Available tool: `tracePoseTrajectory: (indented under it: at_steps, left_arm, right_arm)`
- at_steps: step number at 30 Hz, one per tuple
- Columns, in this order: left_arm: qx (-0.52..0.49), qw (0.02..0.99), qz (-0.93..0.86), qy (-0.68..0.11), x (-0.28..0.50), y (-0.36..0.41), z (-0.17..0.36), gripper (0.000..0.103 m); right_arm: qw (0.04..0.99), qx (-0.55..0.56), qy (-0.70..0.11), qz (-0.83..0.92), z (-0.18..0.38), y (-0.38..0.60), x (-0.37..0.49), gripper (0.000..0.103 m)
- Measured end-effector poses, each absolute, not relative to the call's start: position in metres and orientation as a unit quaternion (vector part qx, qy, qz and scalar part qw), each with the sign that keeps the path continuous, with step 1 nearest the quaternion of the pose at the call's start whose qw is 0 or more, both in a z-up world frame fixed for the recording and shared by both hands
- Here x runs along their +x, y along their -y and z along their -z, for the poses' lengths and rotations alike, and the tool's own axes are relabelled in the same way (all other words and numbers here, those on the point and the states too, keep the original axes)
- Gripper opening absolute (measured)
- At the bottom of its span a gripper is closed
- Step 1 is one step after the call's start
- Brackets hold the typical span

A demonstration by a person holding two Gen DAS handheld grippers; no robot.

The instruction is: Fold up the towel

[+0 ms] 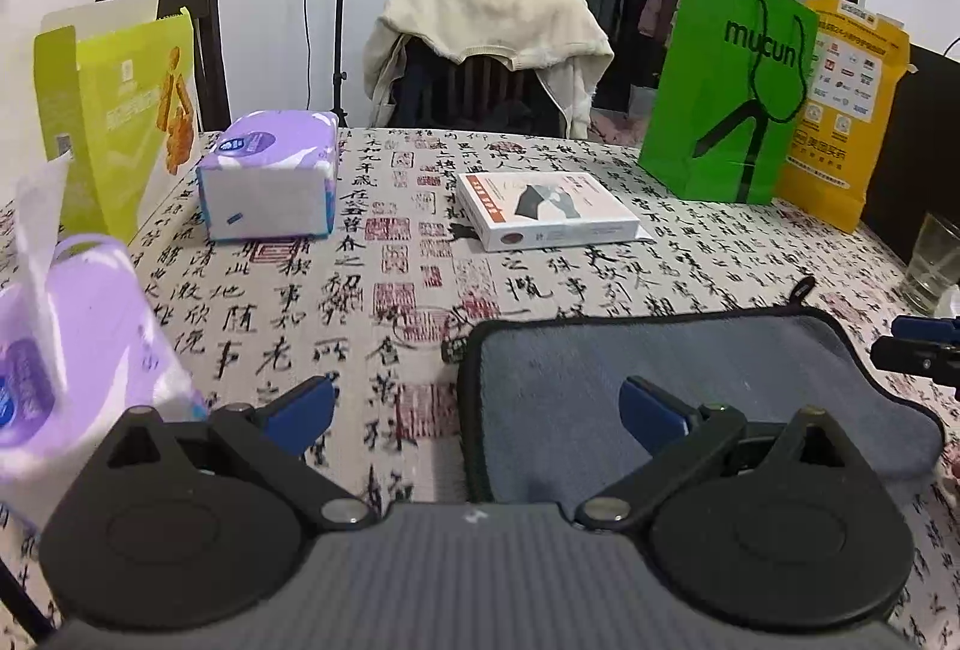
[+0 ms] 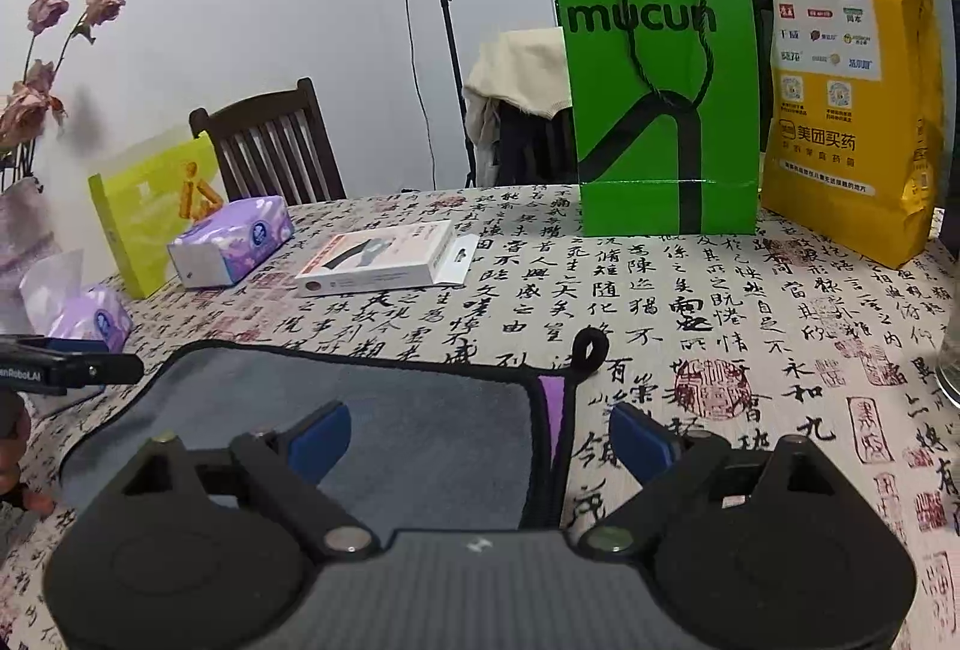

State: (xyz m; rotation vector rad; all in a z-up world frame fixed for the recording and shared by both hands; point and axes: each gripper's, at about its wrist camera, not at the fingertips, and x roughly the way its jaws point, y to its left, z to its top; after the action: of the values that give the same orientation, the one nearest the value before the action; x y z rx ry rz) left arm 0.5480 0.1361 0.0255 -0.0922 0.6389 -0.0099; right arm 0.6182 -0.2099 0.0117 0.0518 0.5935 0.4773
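Between and just ahead of both tongs, flat on the calligraphy-printed tabletop (image 1: 372, 254): soft grey plush towel with black piping (image 1: 690, 368), seemingly folded already, purple underside peeking at one corner. Left tongs (image 1: 477, 413) spread wide over its left edge, gripping nothing; right tongs (image 2: 480, 437) likewise agape, straddling its right edge. Probably light, limp, non-slippery; best pinched at piped corners near the black hanging loop (image 2: 591, 347).

On your bench (image 2: 660, 302) stand a green bag (image 2: 657, 92) and yellow bag (image 2: 852, 86). A white box (image 1: 549, 209) and tissue pack (image 1: 270, 173) lie near.
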Motion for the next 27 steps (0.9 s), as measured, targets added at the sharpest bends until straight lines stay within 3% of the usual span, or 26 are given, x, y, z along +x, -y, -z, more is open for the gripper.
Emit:
tracePoseTrajectory:
  at_steps: [27]
  left_arm:
    - [-0.019, 0.961, 0.01, -0.274, 0.444, -0.11, -0.054, 0.103]
  right_arm:
    - [0.931, 0.017, -0.27, -0.245, -0.023, 0.217, 0.514, 0.099]
